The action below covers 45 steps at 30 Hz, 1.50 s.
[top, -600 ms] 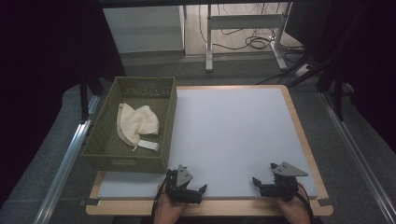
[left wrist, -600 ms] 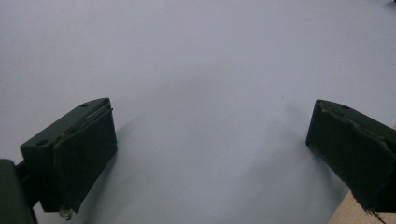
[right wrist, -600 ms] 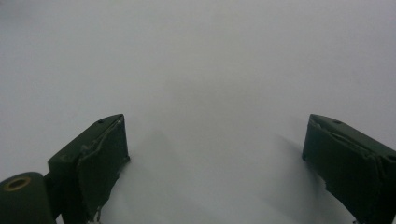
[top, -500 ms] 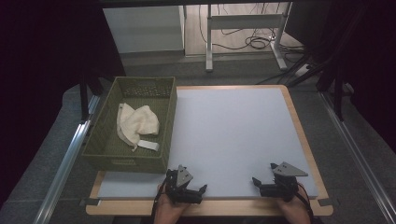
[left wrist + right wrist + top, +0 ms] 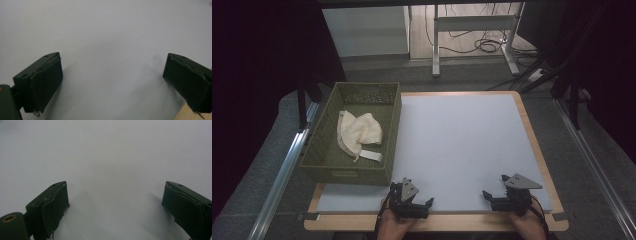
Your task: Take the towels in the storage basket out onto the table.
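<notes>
Cream cloth (image 5: 358, 134) lies crumpled in the green basket (image 5: 325, 165) – table's left edge

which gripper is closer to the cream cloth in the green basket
Left. The left gripper sits just off the basket's near right corner, below the cloth; the right gripper is far across the table's near edge.

Left gripper (image 5: 112, 82) jaws spread wide, nothing between; black pads (image 5: 46, 85) at 8 and 4 o'clock; pale mat (image 5: 105, 32) beneath; wooden edge (image 5: 186, 115) at 5 o'clock
</notes>
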Motion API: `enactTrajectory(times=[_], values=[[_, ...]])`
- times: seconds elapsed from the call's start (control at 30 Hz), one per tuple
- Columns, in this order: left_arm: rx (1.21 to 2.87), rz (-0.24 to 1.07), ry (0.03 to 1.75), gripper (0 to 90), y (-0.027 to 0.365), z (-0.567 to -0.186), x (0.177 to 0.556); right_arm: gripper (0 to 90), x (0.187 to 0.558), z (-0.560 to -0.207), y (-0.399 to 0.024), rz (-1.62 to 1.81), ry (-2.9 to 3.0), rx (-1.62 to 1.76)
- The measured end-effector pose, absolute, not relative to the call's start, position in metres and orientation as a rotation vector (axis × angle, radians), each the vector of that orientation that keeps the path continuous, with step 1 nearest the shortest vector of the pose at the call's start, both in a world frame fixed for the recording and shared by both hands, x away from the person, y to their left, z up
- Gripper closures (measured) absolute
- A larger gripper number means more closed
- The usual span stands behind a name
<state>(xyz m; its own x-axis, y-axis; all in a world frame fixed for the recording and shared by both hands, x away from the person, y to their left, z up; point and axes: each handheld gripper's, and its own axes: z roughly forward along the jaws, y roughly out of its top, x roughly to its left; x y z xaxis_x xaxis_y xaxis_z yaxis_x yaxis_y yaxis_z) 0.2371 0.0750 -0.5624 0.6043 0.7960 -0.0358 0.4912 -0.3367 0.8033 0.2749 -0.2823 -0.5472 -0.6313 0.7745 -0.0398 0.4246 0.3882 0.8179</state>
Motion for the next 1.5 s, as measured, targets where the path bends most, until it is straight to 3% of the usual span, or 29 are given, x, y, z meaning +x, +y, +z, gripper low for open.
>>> enactTrajectory(times=[0.6,1.5], values=[[1.998,0.463,1.036,0.5,0.072,-0.562,0.239,6.9,0.275,-0.547,-0.283,1.134,2.238,1.031],[2.071,0.385,0.948,2.3,0.062,-0.53,0.249,6.9,0.275,-0.547,-0.283,1.134,2.239,1.031]])
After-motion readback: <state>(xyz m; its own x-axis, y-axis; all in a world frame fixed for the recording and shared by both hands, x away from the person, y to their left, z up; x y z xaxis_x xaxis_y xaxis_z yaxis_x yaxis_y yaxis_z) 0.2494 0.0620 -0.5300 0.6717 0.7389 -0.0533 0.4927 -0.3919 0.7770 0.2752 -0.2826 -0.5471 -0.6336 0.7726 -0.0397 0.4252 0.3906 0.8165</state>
